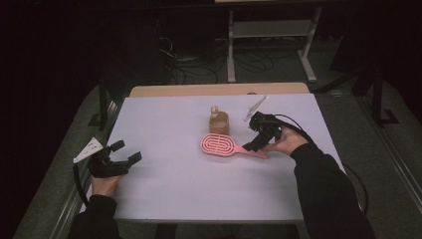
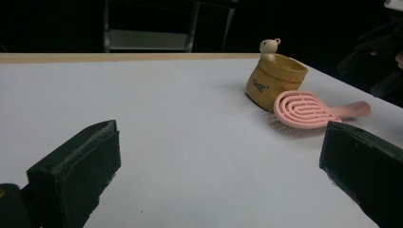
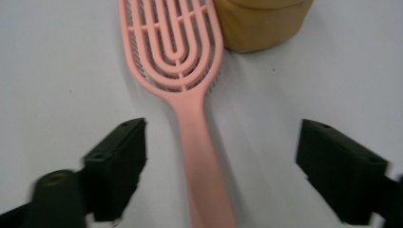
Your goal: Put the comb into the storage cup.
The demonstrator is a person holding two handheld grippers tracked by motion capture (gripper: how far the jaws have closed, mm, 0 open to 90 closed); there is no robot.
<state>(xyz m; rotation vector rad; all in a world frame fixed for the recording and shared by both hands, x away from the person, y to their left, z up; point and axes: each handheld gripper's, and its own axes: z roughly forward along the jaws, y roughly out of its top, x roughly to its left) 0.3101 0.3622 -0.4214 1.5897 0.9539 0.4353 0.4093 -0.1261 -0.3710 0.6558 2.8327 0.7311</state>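
Right gripper view: right gripper jaws apart, straddling pink hairbrush handle; centre it, then close squarely

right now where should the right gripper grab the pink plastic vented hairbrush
On the slim straight handle of the pink plastic vented hairbrush, coming down from above. It lies flat on the white table, and the open right gripper already straddles it; the oval head is wider and sits by the tan pouch.

A small yellow pouch with a tiny bear figure on its rim stands on the white table. Cables lie on the floor behind.
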